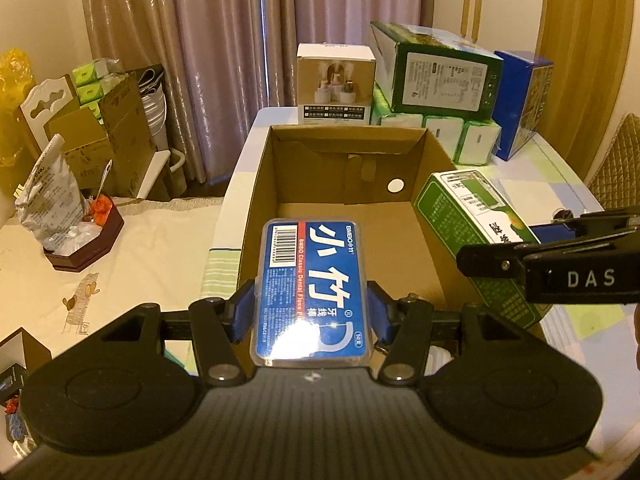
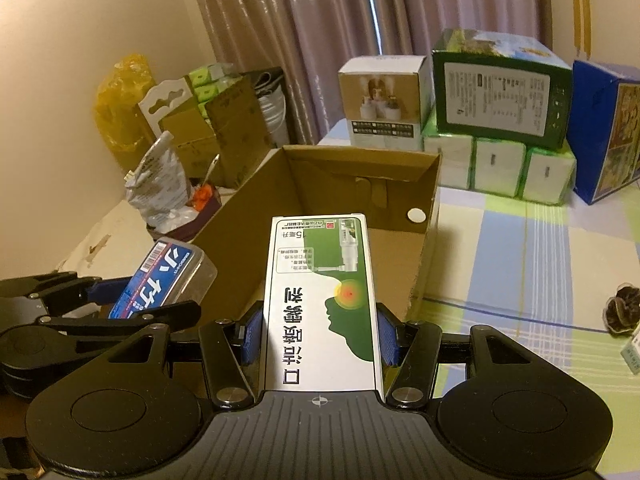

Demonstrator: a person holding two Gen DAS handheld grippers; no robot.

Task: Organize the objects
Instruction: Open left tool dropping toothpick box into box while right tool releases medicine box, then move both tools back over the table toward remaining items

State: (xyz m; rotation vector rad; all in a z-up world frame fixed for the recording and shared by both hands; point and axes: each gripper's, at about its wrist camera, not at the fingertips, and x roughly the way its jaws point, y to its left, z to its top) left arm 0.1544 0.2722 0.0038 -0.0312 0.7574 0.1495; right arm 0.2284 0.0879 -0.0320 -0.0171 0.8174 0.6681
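Left gripper (image 1: 310, 312): blue pads clamped on both long sides of a clear dental floss case (image 1: 311, 292) with a blue label. Case lies flat between the fingers, barcode end pointing forward, held over the near rim of the open cardboard box (image 1: 348, 136).

Right gripper (image 2: 320, 334): blue pads pressed on both sides of a white-and-green oral spray carton (image 2: 320, 300). Carton points forward, its far end over the box's (image 2: 360, 168) near right corner. From the left wrist view this carton (image 1: 472, 216) sits just outside the box's right wall, tilted, with the right gripper's black finger (image 1: 560, 268) reaching in from the right edge. From the right wrist view the floss case (image 2: 164, 280) and left gripper (image 2: 132, 298) are to the left, near the box's left wall.

Box: top open, inside bare brown floor, a round hole in the far-right wall. Walls upright.

Beyond the far wall: a white humidifier box (image 1: 336, 84), a dark green carton (image 1: 436, 72) stacked on green-and-white tissue packs (image 1: 440, 136), a blue box (image 1: 520, 100) at the right. All close to the box's back edge.

Right of the box: checked tablecloth (image 2: 520, 248), mostly bare, with a small dark object (image 2: 624, 314) near the edge. Left: a lower cream-clothed surface (image 1: 120, 280) bearing a dark red tray (image 1: 84, 240) with a silver bag.
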